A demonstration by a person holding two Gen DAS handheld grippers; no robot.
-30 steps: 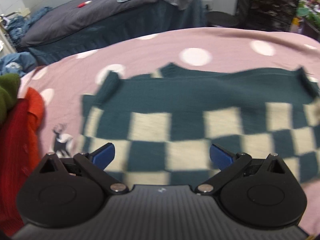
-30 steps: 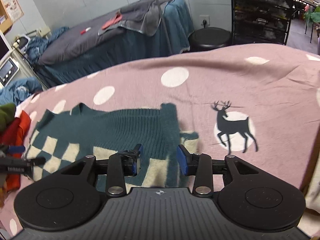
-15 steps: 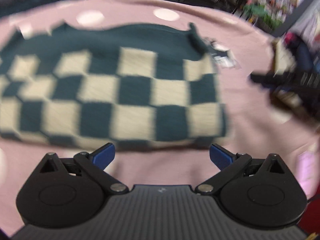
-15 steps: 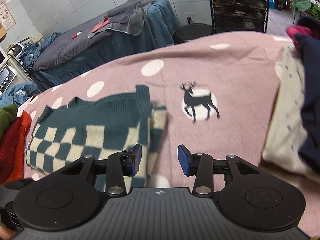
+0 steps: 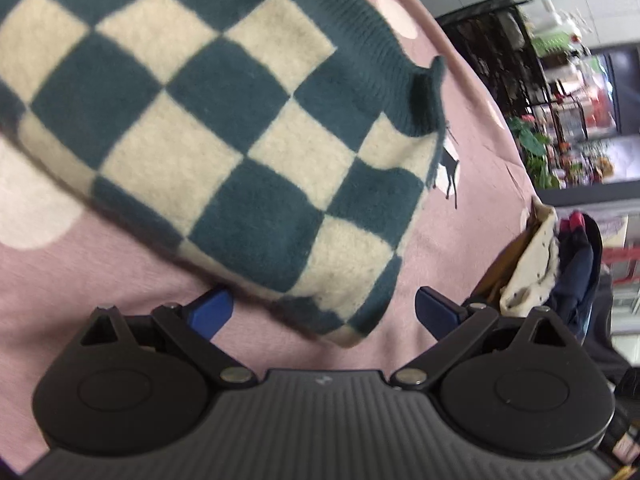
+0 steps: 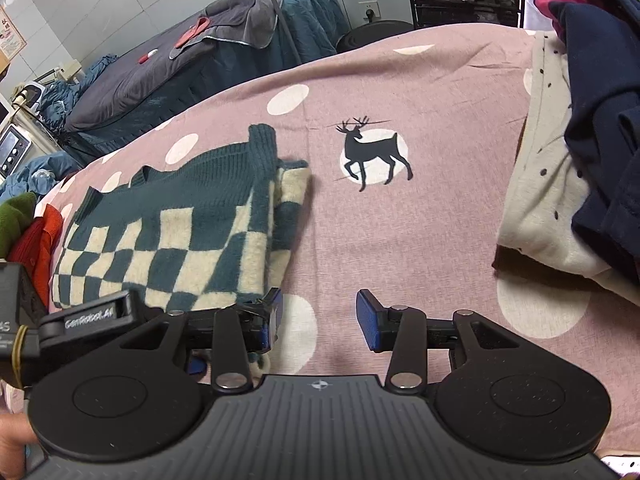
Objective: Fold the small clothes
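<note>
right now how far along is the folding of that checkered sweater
Done: one side of the checkered sweater is folded in, doubled along its right edge, flat on the pink deer bedspread.
In hand: nothing gripped. The left gripper is open around the sweater's near corner; the right gripper is open beside it.
Left: further folds, then likely stacking with the red and green clothes. The navy and cream clothes look unfolded.

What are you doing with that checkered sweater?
A person is folding it with two hand-held grippers. The checkered sweater lies partly folded on the pink bedspread. The left hand-held gripper is open at its bottom corner, and the right hand-held gripper is open beside it, gripping nothing.
</note>
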